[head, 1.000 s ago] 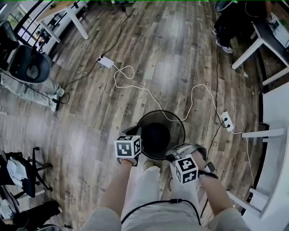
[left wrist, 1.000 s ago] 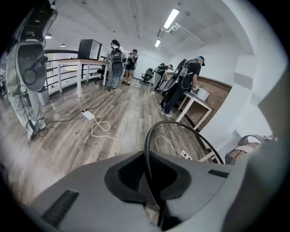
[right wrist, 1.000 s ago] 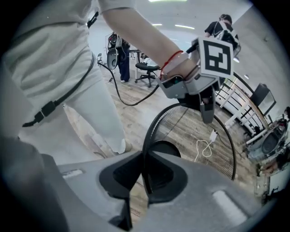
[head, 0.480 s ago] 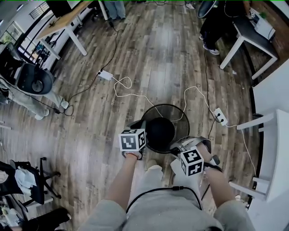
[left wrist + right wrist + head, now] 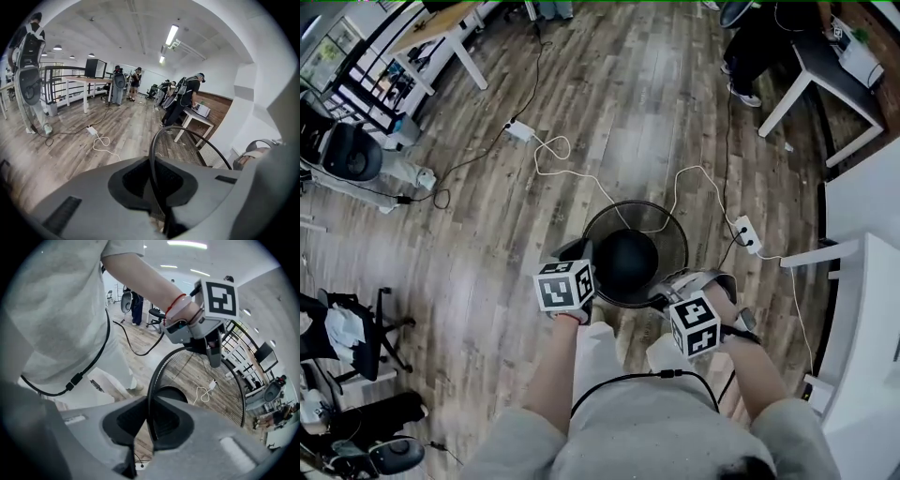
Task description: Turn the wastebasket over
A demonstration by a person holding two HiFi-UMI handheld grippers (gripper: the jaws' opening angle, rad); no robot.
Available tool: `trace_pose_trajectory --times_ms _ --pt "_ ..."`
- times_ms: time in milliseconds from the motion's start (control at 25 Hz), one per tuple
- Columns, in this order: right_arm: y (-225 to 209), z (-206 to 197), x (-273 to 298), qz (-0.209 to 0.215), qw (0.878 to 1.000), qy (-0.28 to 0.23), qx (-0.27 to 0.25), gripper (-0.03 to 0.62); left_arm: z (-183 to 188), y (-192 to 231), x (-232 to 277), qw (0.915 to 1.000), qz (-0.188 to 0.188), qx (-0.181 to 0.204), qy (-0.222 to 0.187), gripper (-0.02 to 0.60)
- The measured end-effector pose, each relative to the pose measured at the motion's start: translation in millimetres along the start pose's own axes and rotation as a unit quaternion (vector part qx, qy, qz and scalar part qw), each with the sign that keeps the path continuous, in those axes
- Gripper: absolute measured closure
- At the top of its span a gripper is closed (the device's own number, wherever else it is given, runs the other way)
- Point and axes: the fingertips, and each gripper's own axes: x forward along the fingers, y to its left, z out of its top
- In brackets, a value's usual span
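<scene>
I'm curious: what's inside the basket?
The basket shows just its dark bottom; nothing lies there. The left gripper and right gripper cover bits of its near rim.

The left gripper (image 5: 579,259) is gripping the wastebasket (image 5: 624,264) at its left rim, and the right gripper (image 5: 664,298) at its right rim. A cable (image 5: 572,167) is trailing across the floor (image 5: 487,234) behind the wastebasket, and a power strip (image 5: 744,232) is lying to its right.
</scene>
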Motion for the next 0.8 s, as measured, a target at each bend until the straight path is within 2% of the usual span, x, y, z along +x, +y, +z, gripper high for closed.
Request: trace_pose_trajectory --times_ms 240,520,800 --pt "40.0 -37.6 -27.3 0.011 1.000 0.000 -0.023 0.554 -25.0 -50.1 0.3 0.9995 0.009 -0.030 -0.008 0.565" --pt "65.0 -73.0 -51.0 0.001 0.999 0.002 -0.035 0.556 -31.6 -97.9 5.0 0.9992 0.012 -0.029 -0.024 0.565" --pt "71.5 -89.4 -64.2 -0.008 0.999 -0.004 -0.040 0.557 -28.2 -119.3 7.1 0.9990 0.021 -0.028 -0.029 0.565"
